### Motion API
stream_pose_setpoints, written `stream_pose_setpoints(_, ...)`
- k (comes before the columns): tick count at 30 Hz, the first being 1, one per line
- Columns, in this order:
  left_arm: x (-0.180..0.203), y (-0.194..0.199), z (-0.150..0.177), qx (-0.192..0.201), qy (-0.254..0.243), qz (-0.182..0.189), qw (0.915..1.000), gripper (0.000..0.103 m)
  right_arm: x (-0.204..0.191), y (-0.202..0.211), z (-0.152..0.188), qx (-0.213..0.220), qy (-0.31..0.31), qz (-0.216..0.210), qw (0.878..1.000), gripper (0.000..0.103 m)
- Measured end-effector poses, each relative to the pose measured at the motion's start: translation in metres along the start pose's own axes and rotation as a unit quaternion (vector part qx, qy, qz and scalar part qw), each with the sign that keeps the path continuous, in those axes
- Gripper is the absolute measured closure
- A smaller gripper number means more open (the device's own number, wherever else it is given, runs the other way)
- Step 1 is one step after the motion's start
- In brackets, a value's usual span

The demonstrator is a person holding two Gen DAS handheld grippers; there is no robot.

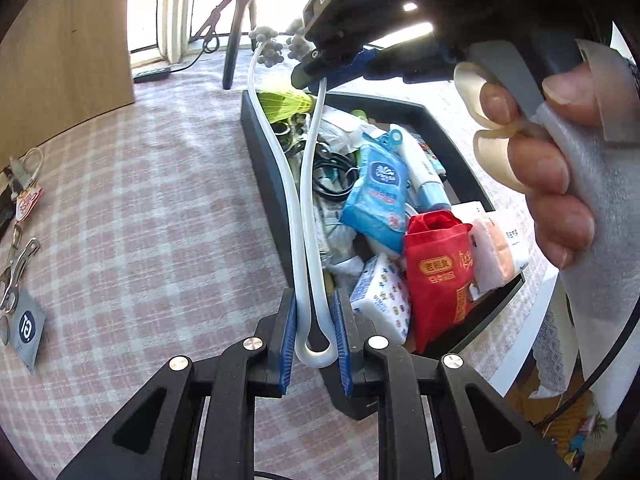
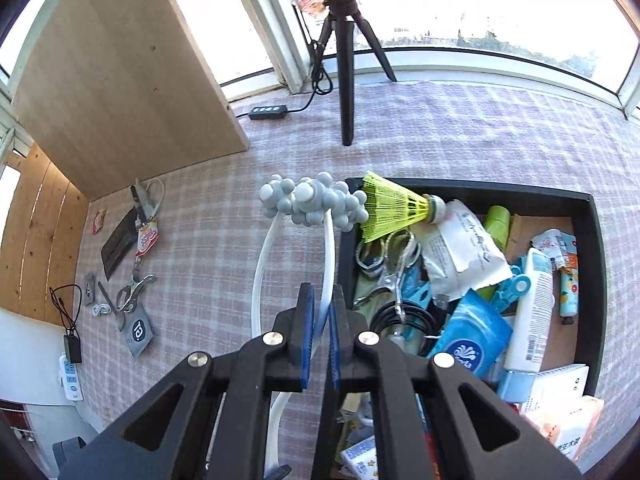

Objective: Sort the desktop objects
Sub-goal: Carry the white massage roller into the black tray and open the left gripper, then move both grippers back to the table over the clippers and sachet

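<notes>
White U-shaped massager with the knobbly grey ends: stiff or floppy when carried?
Probably springy rather than floppy: the massager keeps its U shape between the left gripper and the right gripper. Its thin arms bow, so expect flex. The knobby heads may wobble.

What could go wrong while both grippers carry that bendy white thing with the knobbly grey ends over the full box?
1. The left hand-held gripper pinches only the bend of the white massager, and the right hand-held gripper one thin arm; it might slip or twist free.
2. Its grey knobbed ends hang beside the yellow shuttlecock and could snag it.
3. The black box is heaped; a dropped item may roll off the pile.
</notes>
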State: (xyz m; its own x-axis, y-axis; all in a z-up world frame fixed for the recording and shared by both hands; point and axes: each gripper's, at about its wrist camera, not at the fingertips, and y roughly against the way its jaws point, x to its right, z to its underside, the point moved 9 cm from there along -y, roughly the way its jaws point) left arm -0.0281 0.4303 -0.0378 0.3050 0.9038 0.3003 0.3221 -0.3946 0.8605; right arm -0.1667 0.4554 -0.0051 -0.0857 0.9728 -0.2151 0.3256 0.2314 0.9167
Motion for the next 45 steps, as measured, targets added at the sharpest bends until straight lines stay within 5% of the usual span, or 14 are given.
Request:
stream_pose_setpoints(13, 0.114, -0.054, -0.039, -0.041, -0.078, 0.049, 0.9949, 0.086, 0.169, 0.036, 0.005, 0.015, -0.104, 0.083, 0.991, 0.095)
stream_pose_setpoints(22, 0.146, -0.071, -0.044, -0.053, -0.103, 0.058, 0.9915, 0.086, 0.224, 0.042, 0.013, 0.011, -0.142, 0.114, 0.983, 0.095)
stream_pose_setpoints(33, 0.132, -0.058, -0.048, -0.046, -0.102, 0.035, 0.9931, 0.084, 0.218, 0.032, 0.023, -0.003, -0.140, 0.111, 0.984, 0.093)
stream_pose_setpoints(45, 0.008, 0.001, -0.042, -0.012, -0.037, -0.046, 0.9982, 0.078, 0.133, 0.029, 0.008, 0.018, -0.057, 0.075, 0.995, 0.079)
